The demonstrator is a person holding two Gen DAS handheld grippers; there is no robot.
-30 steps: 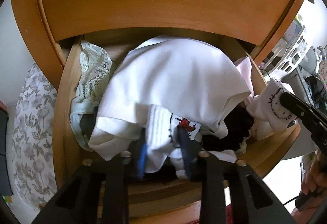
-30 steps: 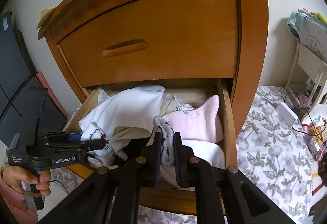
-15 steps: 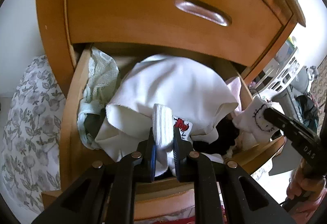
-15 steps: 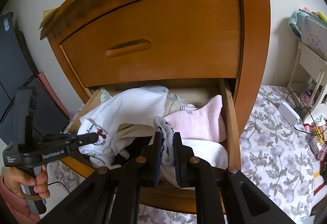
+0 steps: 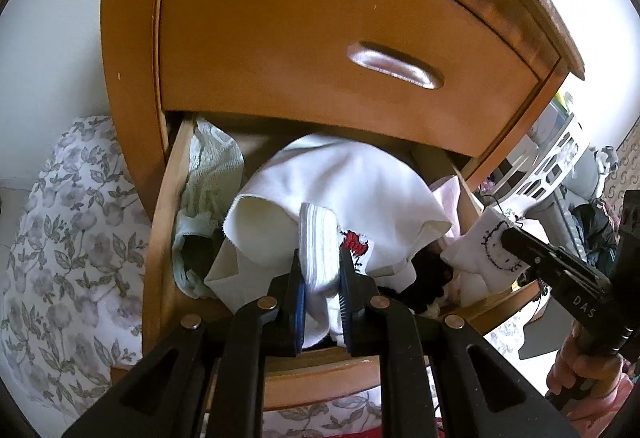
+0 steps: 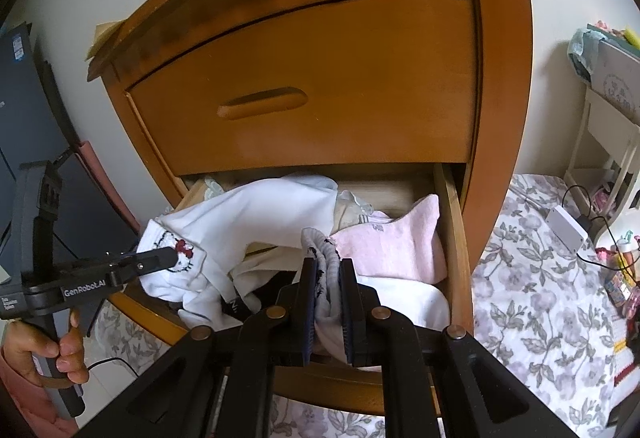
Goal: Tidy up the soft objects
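Observation:
The open bottom drawer (image 5: 160, 222) of a wooden nightstand is stuffed with soft clothes. My left gripper (image 5: 322, 270) is shut on a white Hello Kitty sock (image 5: 320, 246) with a red bow, held above the drawer's front left; it shows in the right wrist view (image 6: 172, 250) too. My right gripper (image 6: 328, 278) is shut on a second white sock with black stitching (image 6: 326, 258), above the drawer's front right; it also shows in the left wrist view (image 5: 486, 250). A large white garment (image 5: 340, 182) lies over the pile.
In the drawer lie a mint lace garment (image 5: 208, 174), a pink sock (image 6: 396, 242) and a black item (image 5: 428, 278). The closed top drawer (image 6: 320, 90) hangs above. Floral bedding (image 6: 540, 278) lies right, a dark panel (image 6: 24, 110) left.
My left gripper closed on the red-bow sock and lifted it back from the pile. My right gripper kept its sock and also drew back a little.

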